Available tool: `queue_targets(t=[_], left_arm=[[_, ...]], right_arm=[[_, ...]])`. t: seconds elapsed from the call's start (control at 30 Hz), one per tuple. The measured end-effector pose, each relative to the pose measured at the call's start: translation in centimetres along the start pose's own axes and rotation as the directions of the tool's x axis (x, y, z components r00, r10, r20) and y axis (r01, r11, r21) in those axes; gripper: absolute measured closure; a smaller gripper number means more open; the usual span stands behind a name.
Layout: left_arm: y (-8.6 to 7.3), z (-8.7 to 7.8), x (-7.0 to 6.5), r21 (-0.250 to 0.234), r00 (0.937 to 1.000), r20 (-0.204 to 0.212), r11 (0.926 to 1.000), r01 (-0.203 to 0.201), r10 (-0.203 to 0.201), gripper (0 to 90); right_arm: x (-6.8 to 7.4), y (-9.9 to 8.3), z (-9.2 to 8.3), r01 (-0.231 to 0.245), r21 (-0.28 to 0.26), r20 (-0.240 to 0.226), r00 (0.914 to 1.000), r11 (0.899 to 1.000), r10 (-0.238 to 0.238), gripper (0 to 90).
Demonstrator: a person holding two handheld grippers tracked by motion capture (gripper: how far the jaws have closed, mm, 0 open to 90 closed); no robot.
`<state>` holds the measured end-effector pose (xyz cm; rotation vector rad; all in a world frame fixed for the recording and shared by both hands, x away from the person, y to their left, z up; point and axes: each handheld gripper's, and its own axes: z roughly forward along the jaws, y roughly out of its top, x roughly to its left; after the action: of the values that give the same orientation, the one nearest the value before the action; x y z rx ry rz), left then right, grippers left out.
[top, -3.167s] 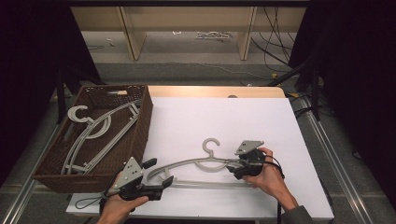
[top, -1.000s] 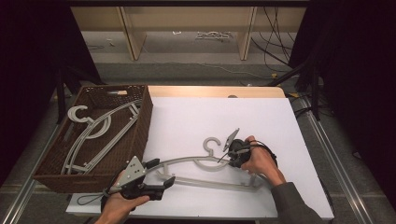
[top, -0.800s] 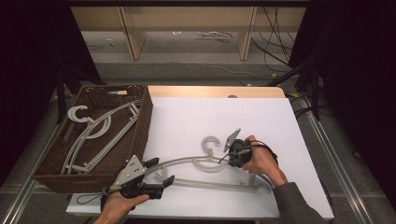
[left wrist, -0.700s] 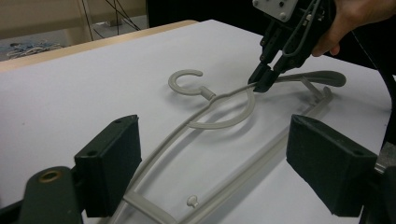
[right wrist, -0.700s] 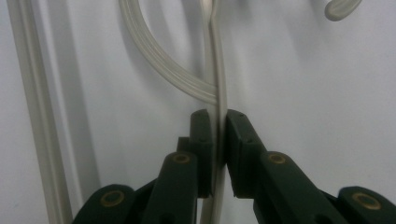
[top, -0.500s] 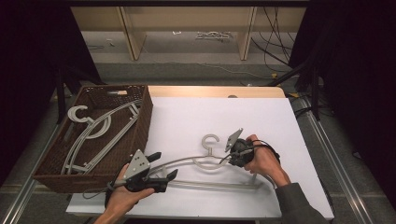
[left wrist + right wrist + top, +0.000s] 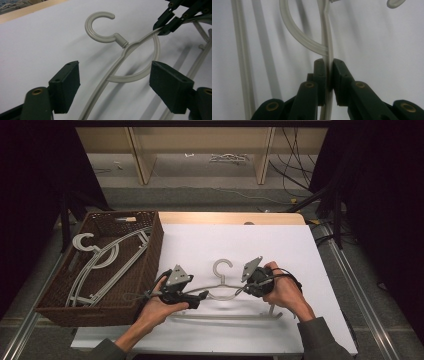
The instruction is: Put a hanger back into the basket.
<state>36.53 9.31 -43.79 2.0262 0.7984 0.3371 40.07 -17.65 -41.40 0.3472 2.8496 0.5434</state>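
material: grey plastic hanger, thin rod section, lying on the white surface with its right shoulder raised.
right gripper: clenched on the hanger's right shoulder arm, rod pinched edge-on between both pads, just past where the inner loop rejoins the arm.
why that hold: judged as an anchor grip; it keeps the hanger steady and lifted off the surface so the other side can get under or around the left arm.
left gripper: released, jaws wide but have just been closing a little; the left shoulder arm runs up between them, no pad contact visible.
left approach: aimed along the arm toward the hook; looks like lining up for a 2nd grip.
hanger position: front centre of the surface, hook pointing away from the person, between the 2 hands.
basket: brown wicker, at the surface's left edge, just beside the left hand.
basket contents: more grey hangers stacked flat; likely destination, so a 2-point carry makes sense.
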Motion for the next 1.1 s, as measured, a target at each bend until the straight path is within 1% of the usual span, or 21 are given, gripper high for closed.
queue_targets(t=[0.1, 0.13, 0.23, 0.27, 0.3, 0.33, 0.4, 0.47, 0.5, 0.53, 0.57, 0.67, 0.7, 0.77, 0.8, 0.83, 0.87, 0.93, 1.0, 1.07, 1.1], left_arm=[[0.5, 0.9, -0.2, 0.045, 0.9996, 0.014, 0.9987, -0.024, 0.023, 26.5], [0.6, 1.1, -0.3, 0.048, 0.9994, 0.007, 0.9983, -0.034, 0.034, 26.9], [0.9, 1.3, -0.4, 0.057, 0.9996, -0.01, 0.9981, -0.026, 0.027, 29.6], [1.2, 1.5, -0.3, 0.066, 0.9998, 0.008, 0.9976, -0.018, 0.018, 30.2], [1.3, 1.5, -0.4, 0.073, 0.9998, 0.008, 0.9971, -0.019, 0.019, 30.3], [1.4, 1.4, -0.4, 0.083, 0.9995, 0.006, 0.9961, -0.03, 0.03, 30.7], [1.6, 1.5, -0.5, 0.092, 0.9995, 0.009, 0.9952, -0.031, 0.03, 31.8], [1.9, 1.6, -0.6, 0.108, 0.9989, 0.013, 0.9931, -0.046, 0.045, 33.6], [2.1, 1.6, -0.6, 0.11, 0.9984, 0.012, 0.9923, -0.056, 0.055, 34.5], [2.2, 1.7, -0.6, 0.111, 0.9986, 0.013, 0.9924, -0.053, 0.052, 35.4], [2.3, 1.8, -0.6, 0.108, 0.9987, 0.023, 0.993, -0.048, 0.046, 37.1], [2.4, 2.1, -0.6, 0.124, 0.9978, 0.031, 0.9904, -0.062, 0.059, 44.0], [2.6, 2.4, -0.6, 0.146, 0.9962, 0.054, 0.9864, -0.075, 0.068, 46.3], [2.6, 2.6, -0.6, 0.15, 0.996, 0.065, 0.9861, -0.071, 0.062, 54.6], [2.8, 2.7, -0.6, 0.151, 0.995, 0.061, 0.9847, -0.087, 0.079, 54.6], [2.8, 2.8, -0.6, 0.151, 0.9936, 0.066, 0.9835, -0.1, 0.091, 64.8], [2.9, 2.8, -0.7, 0.157, 0.9926, 0.057, 0.9809, -0.115, 0.107, 64.8], [3.0, 2.6, -0.8, 0.161, 0.9851, 0.08, 0.9733, -0.163, 0.152, 67.5], [3.2, 2.4, -0.9, 0.166, 0.9813, 0.086, 0.9687, -0.185, 0.172, 69.9], [3.4, 2.1, -1.0, 0.163, 0.9737, 0.095, 0.9616, -0.22, 0.207, 71.2], [3.5, 1.9, -1.1, 0.166, 0.9719, 0.099, 0.9594, -0.228, 0.214, 72.2]], right_arm=[[0.3, 0.3, -0.6, 0.014, -0.014, 0.019, 0.9997, 1.0, -0.014, 82.2], [0.3, 0.4, -0.7, 0.017, -0.018, 0.027, 0.9995, 1.0, -0.016, 82.2], [0.5, 0.7, -1.2, 0.022, -0.029, 0.029, 0.9993, 0.999, -0.021, 82.2], [0.5, 0.7, -1.3, 0.027, -0.036, 0.033, 0.9991, 0.999, -0.026, 82.2], [0.6, 0.8, -1.5, 0.027, -0.037, 0.035, 0.9991, 0.999, -0.026, 82.2], [0.6, 0.9, -1.6, 0.033, -0.039, 0.035, 0.9989, 0.999, -0.032, 82.2], [0.7, 1.0, -1.8, 0.041, -0.046, 0.034, 0.9986, 0.998, -0.04, 82.2], [0.9, 1.1, -2.0, 0.033, -0.046, 0.04, 0.9987, 0.998, -0.032, 82.2], [0.9, 1.2, -2.0, 0.044, -0.049, 0.04, 0.9983, 0.998, -0.042, 82.2], [0.9, 1.2, -2.1, 0.046, -0.05, 0.04, 0.9982, 0.998, -0.044, 82.1], [0.9, 1.3, -2.2, 0.046, -0.052, 0.037, 0.9983, 0.998, -0.044, 82.1], [1.0, 1.3, -2.3, 0.05, -0.056, 0.04, 0.998, 0.997, -0.048, 82.1], [1.0, 1.4, -2.5, 0.055, -0.061, 0.045, 0.9976, 0.997, -0.052, 82.1], [1.1, 1.4, -2.7, 0.059, -0.064, 0.05, 0.9972, 0.996, -0.056, 82.1], [1.1, 1.4, -2.7, 0.059, -0.064, 0.05, 0.9972, 0.996, -0.056, 82.1], [1.1, 1.5, -2.9, 0.065, -0.063, 0.046, 0.997, 0.996, -0.062, 82.1], [1.1, 1.5, -2.9, 0.065, -0.063, 0.046, 0.997, 0.996, -0.062, 82.1], [1.1, 1.4, -2.9, 0.066, -0.061, 0.046, 0.9969, 0.996, -0.063, 82.1], [1.2, 1.4, -3.0, 0.075, -0.065, 0.045, 0.9964, 0.995, -0.072, 82.0], [1.1, 1.4, -3.2, 0.073, -0.068, 0.043, 0.9966, 0.995, -0.07, 81.8], [1.1, 1.3, -3.2, 0.08, -0.077, 0.044, 0.9961, 0.994, -0.077, 81.5]])
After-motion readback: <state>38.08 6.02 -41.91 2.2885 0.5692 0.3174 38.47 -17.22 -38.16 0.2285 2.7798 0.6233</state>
